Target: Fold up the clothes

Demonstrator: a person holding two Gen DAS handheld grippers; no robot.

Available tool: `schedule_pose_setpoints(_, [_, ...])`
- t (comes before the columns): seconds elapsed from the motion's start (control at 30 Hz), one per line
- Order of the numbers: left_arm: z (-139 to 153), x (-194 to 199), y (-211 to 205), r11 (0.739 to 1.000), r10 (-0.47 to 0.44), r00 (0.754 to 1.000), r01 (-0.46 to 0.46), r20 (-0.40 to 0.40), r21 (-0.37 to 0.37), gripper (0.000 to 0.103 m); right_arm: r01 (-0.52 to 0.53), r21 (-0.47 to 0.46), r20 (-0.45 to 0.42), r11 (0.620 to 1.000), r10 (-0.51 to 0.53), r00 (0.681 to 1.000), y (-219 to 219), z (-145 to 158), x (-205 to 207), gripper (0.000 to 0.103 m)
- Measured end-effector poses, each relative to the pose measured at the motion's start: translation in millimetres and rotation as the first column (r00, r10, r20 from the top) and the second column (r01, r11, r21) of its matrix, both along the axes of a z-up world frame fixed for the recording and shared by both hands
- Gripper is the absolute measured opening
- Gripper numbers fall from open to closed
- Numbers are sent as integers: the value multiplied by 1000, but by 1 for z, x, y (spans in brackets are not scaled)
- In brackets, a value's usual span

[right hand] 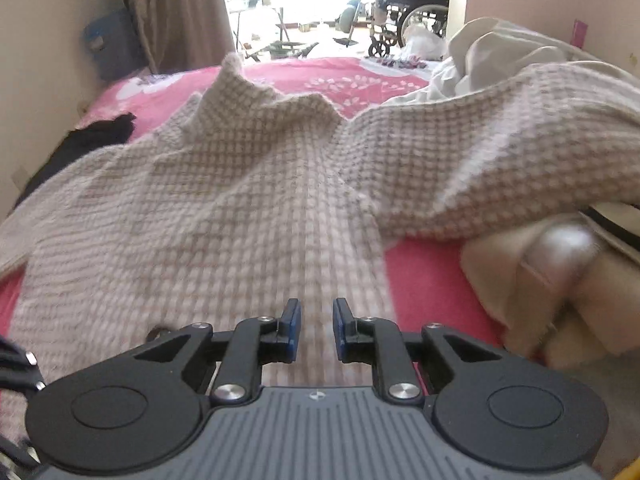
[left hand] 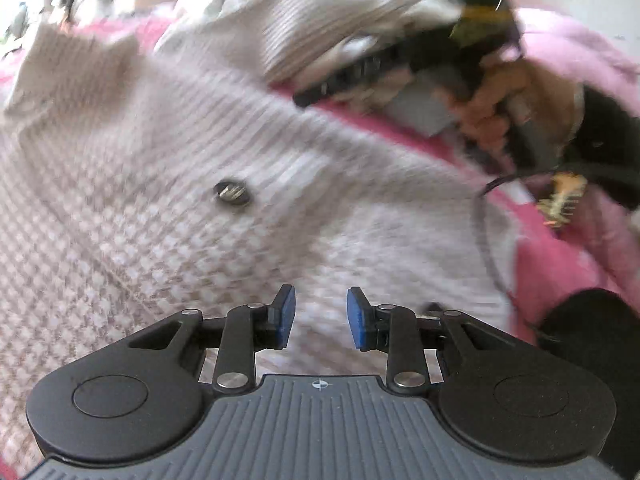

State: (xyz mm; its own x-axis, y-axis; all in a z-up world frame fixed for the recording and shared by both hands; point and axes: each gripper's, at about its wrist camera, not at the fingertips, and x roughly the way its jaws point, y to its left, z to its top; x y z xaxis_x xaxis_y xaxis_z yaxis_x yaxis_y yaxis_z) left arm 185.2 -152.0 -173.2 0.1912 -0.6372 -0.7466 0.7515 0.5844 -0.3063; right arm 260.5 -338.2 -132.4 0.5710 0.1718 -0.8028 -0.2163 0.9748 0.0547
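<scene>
A soft knit sweater (right hand: 240,200) with little beige and white squares lies spread out on a pink bed cover (right hand: 344,80). It looks like the folding has only just started, because the sweater is still mostly open and flat, with one sleeve (right hand: 500,168) bunched up and lifted on the right side. The left gripper (left hand: 321,317) hangs just over the sweater (left hand: 200,200), close to a round button (left hand: 232,192). Its blue pads (left hand: 286,316) are apart, and nothing is between them. The right gripper (right hand: 316,330) sits low over the bottom part of the sweater. Its pads (right hand: 295,330) are a little apart too, and they hold nothing. In the left view the right gripper (left hand: 316,94) shows from the side, far up near the pile of other clothes (left hand: 304,16), held in the person's hand (left hand: 492,104). I think the next move is to pick an edge or the sleeve, push the fingers down onto the cloth, and close them on it. The knit is thick and floppy, so a small pinch might slip off. A dark piece of clothing (right hand: 80,140) lies at the far left of the bed.
</scene>
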Motion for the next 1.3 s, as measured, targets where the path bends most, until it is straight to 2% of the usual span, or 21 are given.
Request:
schedule_pose_setpoints(0.07, [-17,1,6,1000,-1,1000,1,-5,-11,28,-3,-22,-28,1000,3,1000,6,-14,22,18])
schedule_pose_setpoints(0.13, [-19,-6,10,998,-42,998,44,46,-34,28,3,-32,-52,999,-4,999,9,-31,44,18])
schedule_pose_setpoints(0.17, [-20,-8,11,997,-66,996,69,64,-38,28,10,-23,-53,1000,-11,999,10,-38,55,19])
schedule_pose_setpoints(0.23, [-23,-6,13,995,-75,996,78,51,-64,30,33,17,-42,999,-32,999,8,-44,72,19])
schedule_pose_setpoints(0.3, [-22,-1,21,991,-92,995,95,31,-94,32,59,48,-16,997,-59,998,7,-40,87,18])
schedule_pose_setpoints(0.4, [-23,0,27,985,-117,993,117,10,-127,35,86,48,22,995,-87,996,13,-28,111,18])
schedule_pose_setpoints(0.6, [-23,2,32,980,-133,991,129,-15,-154,36,12,-3,112,1000,-11,994,52,6,159,19])
schedule_pose_setpoints(0.7, [-23,1,31,980,-129,991,125,-21,-153,36,11,-34,89,999,-8,996,64,6,186,19])
schedule_pose_setpoints(0.77, [-24,2,26,981,-135,991,133,-5,-142,36,23,-4,41,1000,-23,999,65,-3,206,19])
schedule_pose_setpoints(0.87, [-25,1,25,979,-151,988,151,11,-137,37,67,118,-47,991,-62,997,61,-23,239,18])
schedule_pose_setpoints(1.0, [-27,4,25,974,-166,986,164,3,-154,37,209,193,-72,959,-198,977,58,-47,273,15])
schedule_pose_setpoints(1.07, [-27,4,26,972,-173,985,172,9,-160,39,262,173,-45,949,-259,965,57,-51,283,15])
schedule_pose_setpoints(1.1, [-27,3,26,970,-178,984,177,10,-164,40,284,153,-28,946,-284,959,57,-51,287,23])
schedule_pose_setpoints(1.13, [-27,2,26,970,-181,983,181,12,-165,41,301,146,-17,942,-302,953,55,-48,288,26])
schedule_pose_setpoints(1.2, [-27,2,26,969,-184,983,183,10,-169,41,324,161,3,932,-329,944,50,-38,286,27])
schedule_pose_setpoints(1.3, [-27,3,27,968,-185,983,182,0,-174,41,253,230,60,940,-273,960,49,-12,271,27])
